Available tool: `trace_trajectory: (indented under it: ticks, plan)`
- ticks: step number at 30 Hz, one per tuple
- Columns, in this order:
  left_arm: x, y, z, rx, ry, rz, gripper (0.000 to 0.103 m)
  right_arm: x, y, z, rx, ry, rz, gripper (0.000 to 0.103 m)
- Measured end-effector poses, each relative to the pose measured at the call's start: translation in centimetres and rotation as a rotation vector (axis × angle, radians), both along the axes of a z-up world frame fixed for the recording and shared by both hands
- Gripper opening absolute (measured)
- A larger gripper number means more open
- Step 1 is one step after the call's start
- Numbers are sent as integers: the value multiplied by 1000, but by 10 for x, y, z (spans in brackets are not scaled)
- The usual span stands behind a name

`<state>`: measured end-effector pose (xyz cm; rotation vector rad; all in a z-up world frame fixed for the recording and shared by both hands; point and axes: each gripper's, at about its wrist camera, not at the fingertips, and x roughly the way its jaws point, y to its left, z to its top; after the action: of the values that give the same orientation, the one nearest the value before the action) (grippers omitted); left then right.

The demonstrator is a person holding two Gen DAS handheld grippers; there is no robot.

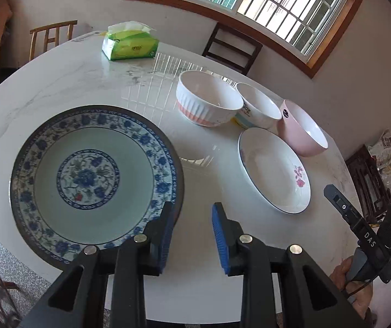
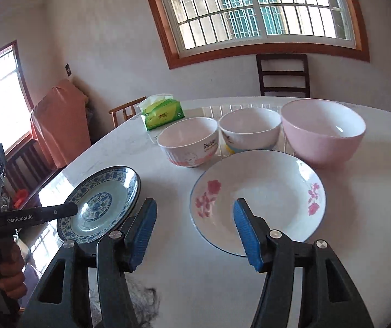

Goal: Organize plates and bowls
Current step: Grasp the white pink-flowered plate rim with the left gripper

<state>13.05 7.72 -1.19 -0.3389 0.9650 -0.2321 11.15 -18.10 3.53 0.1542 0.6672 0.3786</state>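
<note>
Plates and bowls sit on a glossy round marble table (image 1: 86, 82): a wide blue-patterned plate (image 1: 94, 177) at its near left edge, a shallower white plate (image 2: 258, 199) with pink flowers well right of it, and behind that a row of a smooth pink bowl (image 2: 322, 136), a ribbed white bowl (image 2: 188, 145) and a small white bowl (image 2: 250, 131), all glazed ceramic. Left gripper (image 1: 192, 232) hovers beside the blue plate's rim, jaws slightly parted on nothing; right gripper (image 2: 194, 232) hangs over the flowered plate's near edge, ribbed blue pads wide apart, empty
</note>
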Motion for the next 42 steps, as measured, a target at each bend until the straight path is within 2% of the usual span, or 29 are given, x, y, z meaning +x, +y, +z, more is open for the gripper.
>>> trace_trajectory:
  ticks: [4,7,8,9,10,12,15,21,25,31,33,34,35,36,38,42]
  plan:
    - [28,-32,-6,-47,42,-42,29,6,-57,-6,20,39,-110,57]
    - [50,-49,-10,-110,56,-60,29,21,-94,-20,103,104,-167,57]
    - [57,-55,-11,-103,54,-57,31,26,-102,-25,123,126,-175,57]
    - [63,-61,-13,-85,51,-65,38,30,-109,-30,137,142,-184,57]
    - [70,-67,-15,-65,58,-75,40,34,-116,-35,151,155,-194,57]
    - [81,-71,-22,-67,77,-72,40,41,-126,-42,190,176,-201,57]
    - [94,-73,-31,-116,114,-60,40,50,-132,-51,200,207,-206,57]
    - [107,-75,-47,-140,173,-58,40,65,-130,-54,206,211,-160,57]
    - [110,-76,-51,-142,196,-45,40,75,-127,-57,201,233,-139,56]
    - [112,-87,-48,-91,199,-73,40,88,-121,-62,178,268,-115,54]
    - [110,-90,-47,-74,191,-70,39,93,-117,-64,167,293,-106,49]
    - [110,-93,-47,-60,189,-75,30,95,-115,-66,161,304,-100,46]
    - [108,-95,-47,-28,187,-62,19,98,-113,-67,156,317,-88,40]
    - [106,-97,-46,6,182,-43,15,99,-110,-68,146,327,-77,27]
    - [102,-98,-44,18,172,-31,15,102,-104,-71,122,347,-54,13]
    - [90,-95,-44,-8,186,-8,15,101,-100,-70,87,341,-35,13]
